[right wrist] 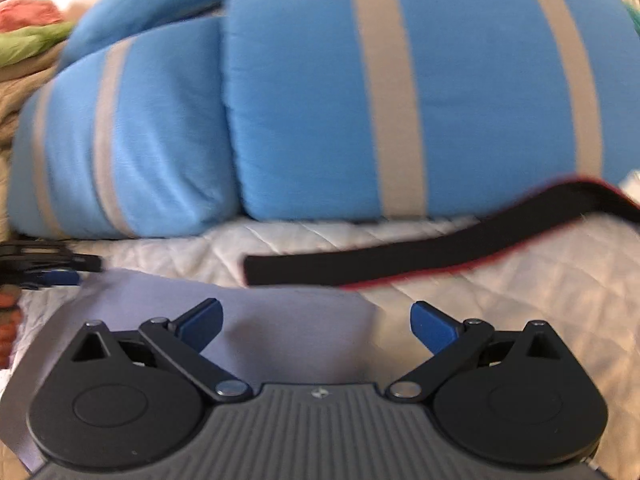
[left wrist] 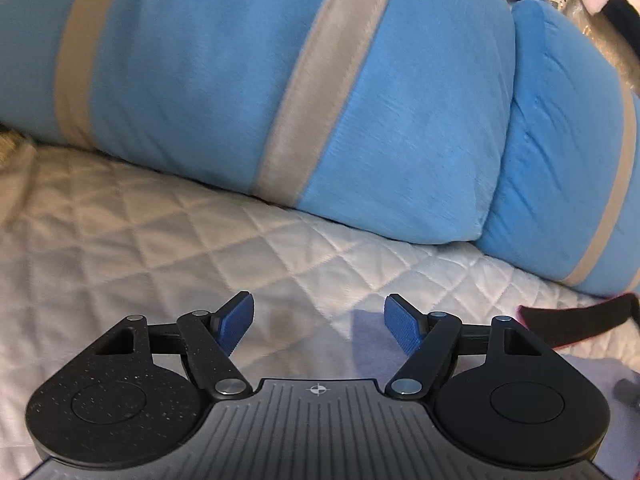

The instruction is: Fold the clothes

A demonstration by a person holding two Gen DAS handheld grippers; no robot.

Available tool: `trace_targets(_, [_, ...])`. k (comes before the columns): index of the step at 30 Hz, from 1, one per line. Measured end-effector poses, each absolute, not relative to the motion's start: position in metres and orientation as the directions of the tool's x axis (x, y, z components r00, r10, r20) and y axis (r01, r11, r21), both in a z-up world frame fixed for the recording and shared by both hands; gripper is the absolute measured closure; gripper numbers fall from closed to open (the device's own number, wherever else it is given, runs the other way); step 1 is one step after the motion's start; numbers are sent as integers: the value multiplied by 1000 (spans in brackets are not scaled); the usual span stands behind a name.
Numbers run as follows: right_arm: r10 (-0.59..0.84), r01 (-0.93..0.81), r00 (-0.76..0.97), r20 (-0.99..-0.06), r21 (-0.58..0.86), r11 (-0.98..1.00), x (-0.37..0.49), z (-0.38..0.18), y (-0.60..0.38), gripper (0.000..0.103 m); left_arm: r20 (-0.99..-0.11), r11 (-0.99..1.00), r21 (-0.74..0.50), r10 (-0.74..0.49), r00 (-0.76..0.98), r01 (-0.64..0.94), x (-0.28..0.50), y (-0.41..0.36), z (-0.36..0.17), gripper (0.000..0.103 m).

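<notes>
Lavender garment (right wrist: pixel 280 320) | flat on quilted bed (left wrist: pixel 120 220), under both grippers | left gripper (left wrist: pixel 319 322) wide, empty | right gripper (right wrist: pixel 316 326) wide, empty | risk: pads pinching quilt with the thin cloth; black strap (right wrist: pixel 400 256) snagging

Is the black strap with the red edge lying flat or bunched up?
Flat: the black strap with the red edge stretches across the white quilted cover.

Before you lies a white quilted bed cover (left wrist: pixel 168 224), stitched in a diamond pattern and lit softly from above. Two plump blue cushions with grey stripes (right wrist: pixel 320 96) rest on it side by side, touching. At your far left, crumpled green and orange fabric (right wrist: pixel 28 36) sits behind them.
</notes>
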State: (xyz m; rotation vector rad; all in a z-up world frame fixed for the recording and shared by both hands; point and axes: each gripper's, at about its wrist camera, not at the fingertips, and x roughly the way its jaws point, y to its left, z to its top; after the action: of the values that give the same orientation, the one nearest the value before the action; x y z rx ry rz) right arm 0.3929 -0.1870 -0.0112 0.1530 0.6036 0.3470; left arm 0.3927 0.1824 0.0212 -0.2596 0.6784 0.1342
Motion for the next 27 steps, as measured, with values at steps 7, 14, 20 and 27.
trace_targets(7, [302, -215, 794, -527, 220, 951, 363, 1, -219, 0, -586, 969, -195, 10, 810, -152, 345, 185, 42, 31])
trace_targets(14, [315, -284, 797, -516, 141, 948, 307, 17, -215, 0, -564, 978, -200, -71, 823, -53, 271, 158, 54, 31])
trace_targets(20, [328, -318, 800, -503, 107, 942, 243, 27, -206, 0, -481, 992, -119, -87, 872, 33, 192, 121, 60, 25])
trace_targets(27, [331, -351, 794, -510, 62, 935, 171, 19, -182, 0, -475, 996, -81, -68, 878, 33, 123, 88, 41, 7])
